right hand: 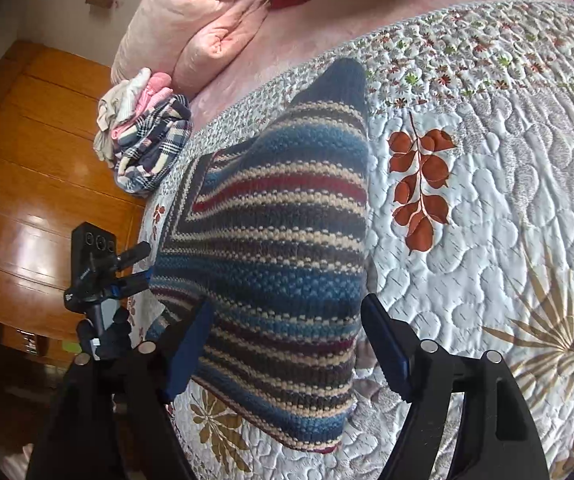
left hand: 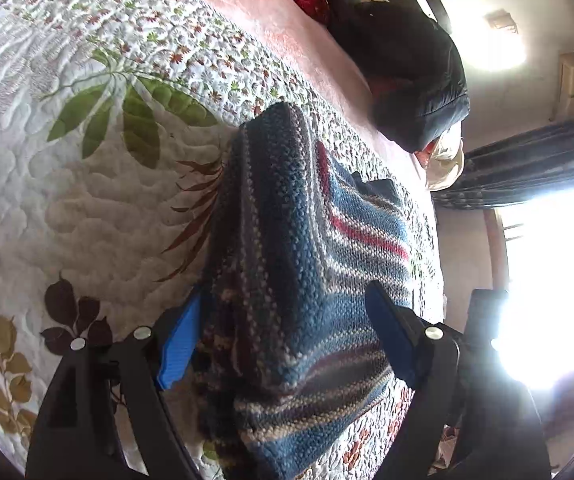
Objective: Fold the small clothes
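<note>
1. Striped knitted garment (right hand: 271, 240) is lying folded on the floral quilt (right hand: 487, 200).
2. Left gripper (left hand: 283, 340) and right gripper (right hand: 287, 344) are hovering over it, jaws apart.

The striped blue knitted sweater (right hand: 279, 240) lies on the floral white quilted bedspread (right hand: 487, 208); the plaid cloth pile (right hand: 151, 148) sits at ten o'clock.

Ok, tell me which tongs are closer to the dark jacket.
Left, probably. From the left tongs the dark jacket looms past the sweater; from the right tongs it is a sliver beyond the pink sheet.
</note>
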